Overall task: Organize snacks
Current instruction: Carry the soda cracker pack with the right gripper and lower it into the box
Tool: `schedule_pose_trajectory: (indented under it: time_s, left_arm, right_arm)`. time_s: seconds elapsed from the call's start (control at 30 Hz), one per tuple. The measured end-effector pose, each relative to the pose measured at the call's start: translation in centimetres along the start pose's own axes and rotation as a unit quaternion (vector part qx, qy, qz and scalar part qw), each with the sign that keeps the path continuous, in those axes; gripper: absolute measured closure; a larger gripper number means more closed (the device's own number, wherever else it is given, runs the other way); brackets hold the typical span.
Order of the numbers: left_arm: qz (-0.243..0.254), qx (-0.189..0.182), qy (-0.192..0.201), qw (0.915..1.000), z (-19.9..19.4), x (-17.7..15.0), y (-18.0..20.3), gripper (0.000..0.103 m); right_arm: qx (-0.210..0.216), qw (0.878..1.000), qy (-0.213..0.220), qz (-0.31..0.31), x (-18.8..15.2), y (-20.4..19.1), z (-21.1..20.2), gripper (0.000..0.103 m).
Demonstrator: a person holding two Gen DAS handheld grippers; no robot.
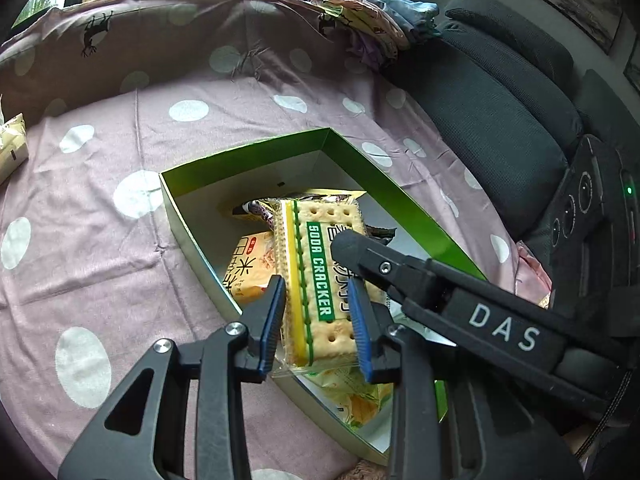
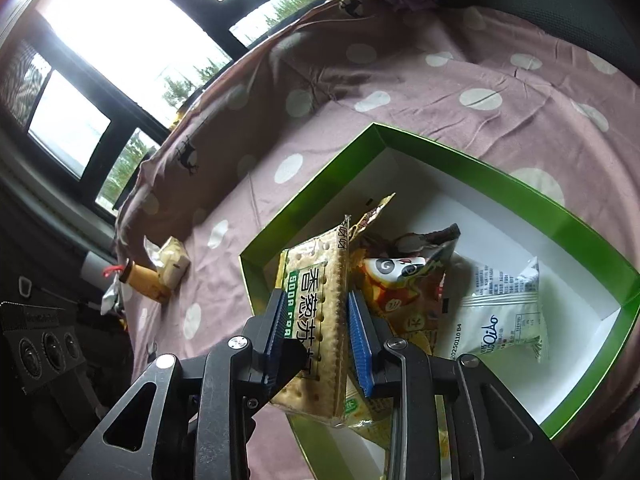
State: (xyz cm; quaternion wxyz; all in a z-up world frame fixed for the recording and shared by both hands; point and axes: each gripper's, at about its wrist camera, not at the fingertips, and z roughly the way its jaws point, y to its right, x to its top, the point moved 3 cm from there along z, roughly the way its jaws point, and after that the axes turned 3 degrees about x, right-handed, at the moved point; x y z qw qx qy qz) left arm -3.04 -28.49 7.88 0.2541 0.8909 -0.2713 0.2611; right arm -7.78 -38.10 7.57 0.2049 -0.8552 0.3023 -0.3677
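Observation:
A soda cracker packet [image 1: 316, 280] is held over the open green box [image 1: 372, 160] with a white inside. My left gripper [image 1: 318, 320] has its blue pads on both sides of the packet's near end. My right gripper [image 2: 316, 336] is shut on the same packet [image 2: 320, 320], and its black finger [image 1: 384, 264] crosses the packet in the left wrist view. Inside the box [image 2: 520, 188] lie a yellow snack pack [image 1: 248, 264], a panda-print bag [image 2: 400, 280] and a white sachet [image 2: 504, 320].
The box sits on a pink polka-dot cloth [image 1: 120, 220]. A cream snack packet [image 2: 172, 264] and a yellow one [image 2: 144, 280] lie on the cloth to the left. A dark padded seat [image 1: 500, 100] stands to the right. Folded clothes [image 1: 372, 12] lie at the back.

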Motion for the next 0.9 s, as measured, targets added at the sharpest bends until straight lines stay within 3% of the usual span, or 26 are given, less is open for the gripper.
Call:
schedule_pose_trajectory:
  time_s: [0.07,0.2,0.27,0.47,0.8,0.9]
  left_arm:
    - [-0.001,-0.004,0.0,1.0,0.1,0.0,0.3,0.063]
    - [0.011,0.019,0.01,0.9997,-0.6,-0.1,0.7,0.026]
    - [0.018,0.028,0.019,0.9993,-1.3,-0.1,0.8,0.019]
    - [0.021,0.031,0.04,0.9985,-3.8,-0.2,0.8,0.013]
    - [0.006,0.041,0.048,0.998,-5.5,-0.8,-0.3,0.013]
    - [0.001,0.043,0.047,0.998,-5.7,-0.9,-0.5,0.013]
  right_arm:
    - [-0.02,1.0,0.005,0.002,0.0,0.4,-0.1,0.072]
    - [-0.048,0.998,0.032,0.003,0.3,0.9,-1.4,0.07]
    - [-0.056,0.997,0.044,-0.002,0.4,0.9,-2.3,0.061]
    - [-0.08,0.992,0.09,-0.029,0.6,-0.1,-5.0,0.044]
    - [-0.116,0.987,0.102,-0.047,0.4,-0.8,-6.2,0.041]
    - [-0.122,0.986,0.107,-0.048,0.3,-0.8,-6.2,0.034]
